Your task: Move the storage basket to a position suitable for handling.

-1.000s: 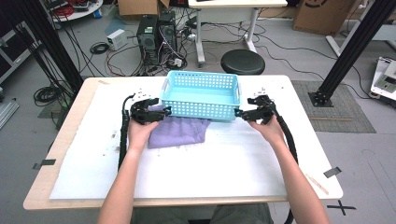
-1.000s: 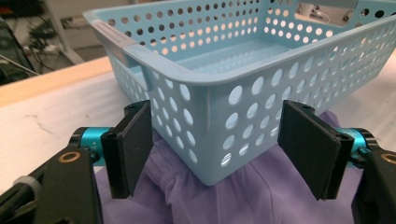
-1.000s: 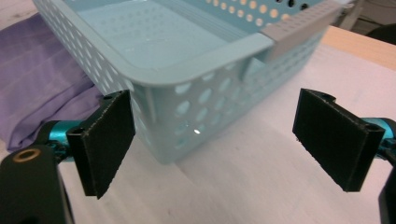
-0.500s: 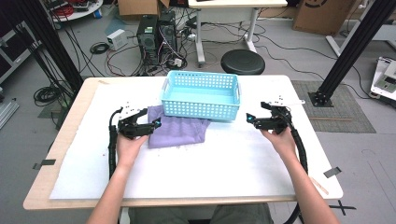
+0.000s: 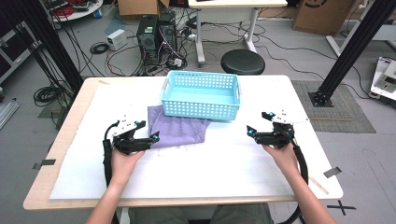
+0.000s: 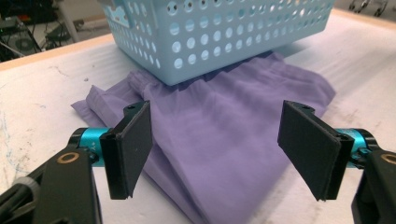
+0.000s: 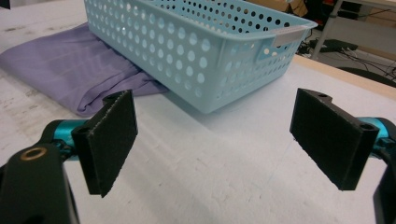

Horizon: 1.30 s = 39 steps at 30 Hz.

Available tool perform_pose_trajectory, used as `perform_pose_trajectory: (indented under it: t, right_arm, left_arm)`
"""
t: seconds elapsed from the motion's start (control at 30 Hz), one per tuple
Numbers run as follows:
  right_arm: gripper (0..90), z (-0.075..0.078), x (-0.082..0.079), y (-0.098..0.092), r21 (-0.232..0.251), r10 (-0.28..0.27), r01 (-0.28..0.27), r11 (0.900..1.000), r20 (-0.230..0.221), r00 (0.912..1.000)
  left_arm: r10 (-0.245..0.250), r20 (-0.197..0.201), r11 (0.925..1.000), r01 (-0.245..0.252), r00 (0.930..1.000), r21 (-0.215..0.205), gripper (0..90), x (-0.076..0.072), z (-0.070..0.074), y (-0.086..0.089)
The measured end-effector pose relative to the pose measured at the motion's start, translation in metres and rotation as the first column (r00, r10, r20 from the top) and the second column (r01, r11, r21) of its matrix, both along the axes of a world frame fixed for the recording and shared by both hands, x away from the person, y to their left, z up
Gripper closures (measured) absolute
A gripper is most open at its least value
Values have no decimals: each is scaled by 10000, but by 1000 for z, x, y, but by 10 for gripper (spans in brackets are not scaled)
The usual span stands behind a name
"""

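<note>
Jaws wide apart above purple cloth (image 6: 219, 126).

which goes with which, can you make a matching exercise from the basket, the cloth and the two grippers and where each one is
1 basket
2 purple cloth
3 left gripper
4 right gripper

a open, at the cloth's near left edge
b open, over bare table right of the basket's front
c partly under the basket
d light blue, at the table's far middle

Pairs: 1-d, 2-c, 3-a, 4-b
</note>
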State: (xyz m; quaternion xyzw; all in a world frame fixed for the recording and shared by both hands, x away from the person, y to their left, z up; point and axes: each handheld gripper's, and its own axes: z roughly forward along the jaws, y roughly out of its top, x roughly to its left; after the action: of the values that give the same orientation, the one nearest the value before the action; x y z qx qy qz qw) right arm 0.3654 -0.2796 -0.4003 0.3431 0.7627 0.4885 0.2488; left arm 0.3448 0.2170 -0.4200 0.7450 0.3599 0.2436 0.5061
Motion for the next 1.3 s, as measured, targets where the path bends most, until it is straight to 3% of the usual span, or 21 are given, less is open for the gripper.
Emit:
perform_pose_trajectory:
  t: [0.27, 0.4, 0.53, 0.6, 0.7, 0.8, 0.93, 0.97, 1.1, 1.2, 1.3]
  right_arm:
    - [150, -8, -7, 11, 557, 142, -131, 9984, -196, 9997]
    - [170, -8, -5, 30, 672, 403, -385, 9970, -250, 9989]
    - [179, -11, 1, 57, 674, 619, -578, 9961, -609, 9962]
    - [245, -15, 6, 75, 488, 822, -781, 9958, -887, 9927]
    - [251, -20, 11, 99, 150, 855, -845, 9963, -832, 9929]
    - [251, -25, 19, 116, 114, 841, -834, 9965, -1175, 9895]
    - [251, -33, 30, 134, 140, 753, -740, 9972, -1826, 9803]
    - [251, -37, 34, 141, 1, 658, -673, 9977, -2140, 9746]
    - [251, -43, 40, 148, -218, 443, -513, 9984, -2486, 9676]
    - [264, -43, 45, 154, -578, 299, -479, 9972, -2795, 9597]
    - [338, -45, 49, 163, -1055, 326, -707, 9919, -3269, 9445]
  left_arm:
    - [480, -627, 9986, -493, 9969, -186, 268, -7, -9, 7]
    - [958, -1183, 9951, -981, 9883, -138, 276, -5, -12, 8]
    - [1220, -1654, 9924, -1231, 9786, 40, 291, -2, -17, 6]
    - [1292, -1775, 9915, -1296, 9756, 94, 307, -1, -19, 5]
    - [1433, -2100, 9893, -1458, 9671, 39, 307, 1, -21, 3]
    - [1585, -2212, 9870, -1607, 9623, 78, 308, 3, -23, 3]
    - [1757, -2428, 9835, -1811, 9540, 0, 308, 7, -26, 5]
    - [1763, -2500, 9835, -1811, 9521, 39, 309, 7, -27, 5]
    - [1822, -2706, 9824, -1862, 9453, 108, 328, 9, -29, 3]
    - [1833, -3058, 9824, -1854, 9343, 225, 372, 11, -29, 1]
    - [1791, -3289, 9837, -1748, 9272, 427, 422, 12, -30, -3]
